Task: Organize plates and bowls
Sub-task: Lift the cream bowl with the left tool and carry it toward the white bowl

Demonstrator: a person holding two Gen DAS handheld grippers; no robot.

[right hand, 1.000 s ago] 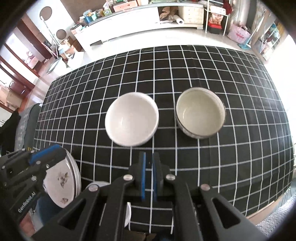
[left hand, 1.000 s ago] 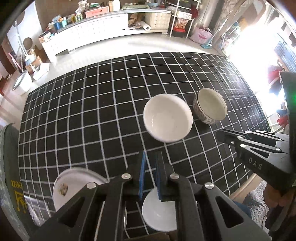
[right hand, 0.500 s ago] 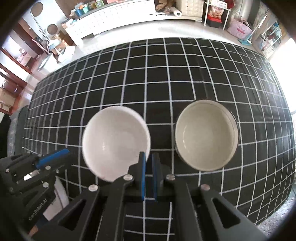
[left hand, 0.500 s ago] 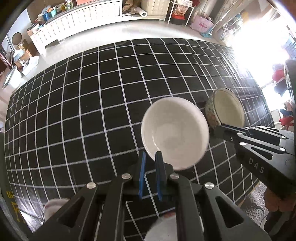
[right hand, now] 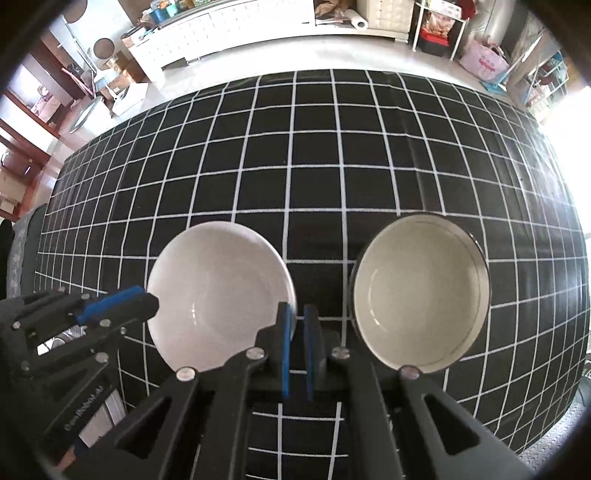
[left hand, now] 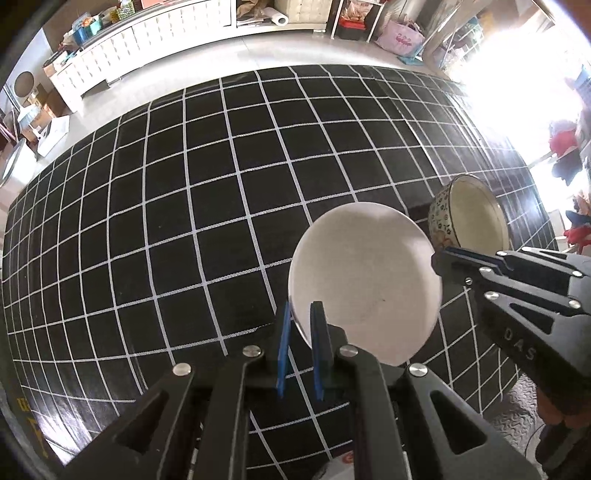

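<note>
Black checkered worktop (right hand: 314, 166), white bowl (right hand: 221, 291) beside patterned bowl (right hand: 421, 295). Left gripper (left hand: 300, 310) and right gripper (right hand: 297, 314) both pinched closed, holding nothing. Probably glazed, slippery, chippable, so best grabbed across the rim.

This looks like a lived-in home room. A worktop (right hand: 332, 155) under a black cloth with a white grid fills the middle. Beyond it at twelve o'clock runs a long white cabinet (right hand: 236, 27) with a cluttered top, a paper roll (right hand: 357, 23) in an open shelf, and a pink bag (right hand: 484, 61) on the pale floor at one o'clock.
</note>
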